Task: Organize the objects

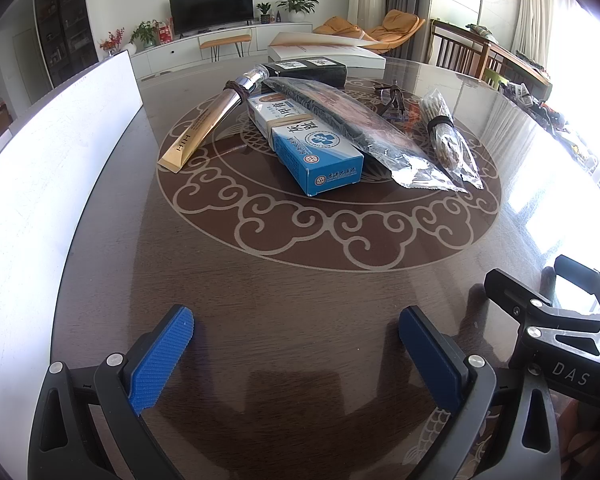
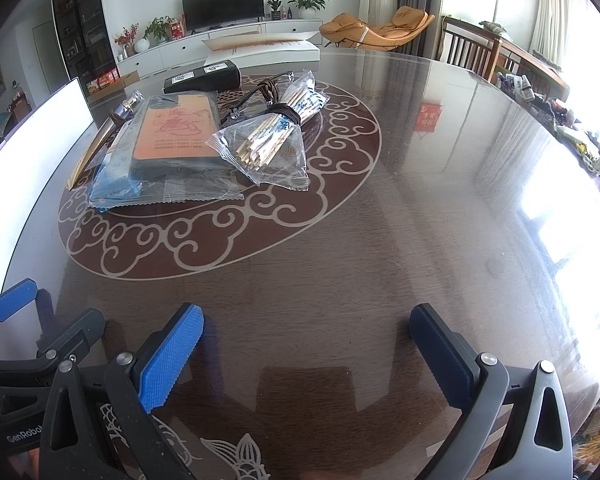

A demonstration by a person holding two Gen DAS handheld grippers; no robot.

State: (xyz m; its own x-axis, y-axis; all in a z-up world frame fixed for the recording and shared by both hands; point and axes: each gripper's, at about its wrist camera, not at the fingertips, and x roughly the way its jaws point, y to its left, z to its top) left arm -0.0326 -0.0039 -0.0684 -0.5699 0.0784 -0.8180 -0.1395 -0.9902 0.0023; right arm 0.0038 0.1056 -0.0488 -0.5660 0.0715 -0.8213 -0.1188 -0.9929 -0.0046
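Observation:
A pile lies on the round dark table: a gold tube with a silver cap, a blue and white box, a flat dark item in a clear bag lying over the box, a bagged bundle of wooden sticks, and a black box behind. In the right wrist view I see the bagged flat item, the sticks and the black box. My left gripper is open and empty, near the table's front. My right gripper is open and empty beside it.
A white board stands along the table's left edge. A white book-like stack lies at the far edge. A dark cord lies behind the pile. Wooden chairs stand at the far right. The right gripper's body shows in the left wrist view.

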